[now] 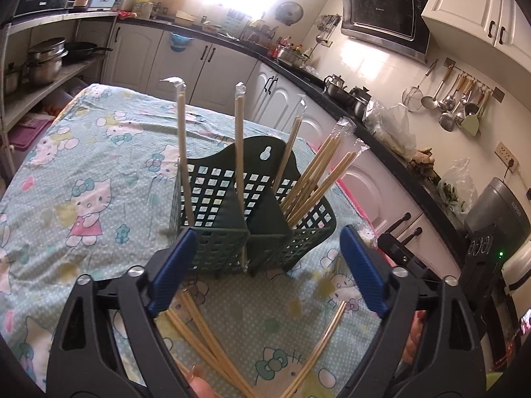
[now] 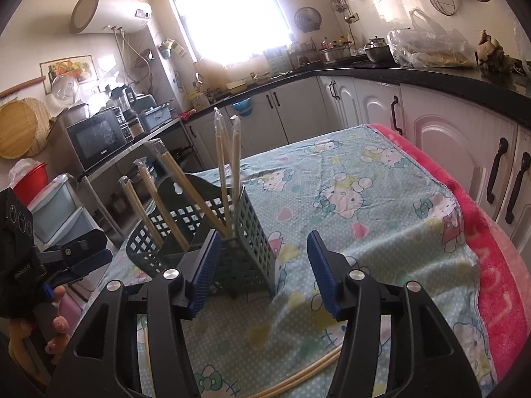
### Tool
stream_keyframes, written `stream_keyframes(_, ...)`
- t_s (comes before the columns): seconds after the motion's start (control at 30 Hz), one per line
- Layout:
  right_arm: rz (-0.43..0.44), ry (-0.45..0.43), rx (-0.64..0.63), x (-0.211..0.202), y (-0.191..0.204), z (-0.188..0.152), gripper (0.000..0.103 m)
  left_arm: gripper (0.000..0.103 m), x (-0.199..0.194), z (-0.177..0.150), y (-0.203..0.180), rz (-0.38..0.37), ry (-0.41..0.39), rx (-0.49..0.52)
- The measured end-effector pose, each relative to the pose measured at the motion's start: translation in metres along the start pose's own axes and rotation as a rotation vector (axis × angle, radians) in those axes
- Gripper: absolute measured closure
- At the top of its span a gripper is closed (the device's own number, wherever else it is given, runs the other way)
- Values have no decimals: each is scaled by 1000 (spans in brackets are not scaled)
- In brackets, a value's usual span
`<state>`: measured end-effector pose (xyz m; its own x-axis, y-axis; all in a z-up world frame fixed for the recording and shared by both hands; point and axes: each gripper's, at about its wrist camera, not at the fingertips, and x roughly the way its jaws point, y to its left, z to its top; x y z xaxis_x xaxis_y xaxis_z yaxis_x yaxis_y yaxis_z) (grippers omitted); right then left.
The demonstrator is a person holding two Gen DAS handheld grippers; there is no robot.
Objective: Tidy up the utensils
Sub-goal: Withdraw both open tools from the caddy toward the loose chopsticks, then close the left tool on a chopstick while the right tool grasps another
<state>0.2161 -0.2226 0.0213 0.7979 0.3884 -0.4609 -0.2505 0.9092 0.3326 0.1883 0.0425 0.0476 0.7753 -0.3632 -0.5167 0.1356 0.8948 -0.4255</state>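
One green basket (image 1: 252,199) stands on the cloth-covered worktop (image 1: 99,165), holding about seven wrapped chopstick pairs (image 1: 312,172). Loose chopsticks (image 1: 205,331) lie nearer. Left gripper (image 1: 265,265) and right gripper (image 2: 264,272): jaws open, empty.

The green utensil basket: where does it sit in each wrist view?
Left wrist view: the green utensil basket sits centre frame, just beyond the open left hand-held gripper.
Right wrist view: left of centre, behind the right hand-held gripper's left finger.
Shared landmark: the keyhole slot in its back panel.
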Motion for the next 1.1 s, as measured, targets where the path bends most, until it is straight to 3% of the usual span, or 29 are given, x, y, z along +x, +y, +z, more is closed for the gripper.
stream_keyframes(0.17, 13, 9, -12, -4, 2, -4, 43, 11, -7, -5, 6, 19, -7, -9)
stream_keyframes(0.8, 88, 116, -111, 5, 33, -26, 39, 11, -18, -33, 58, 116, 31, -128)
stream_keyframes(1.1, 125, 203, -157, 23, 52, -41, 39, 29, -17, -53, 86, 156, 88, -188)
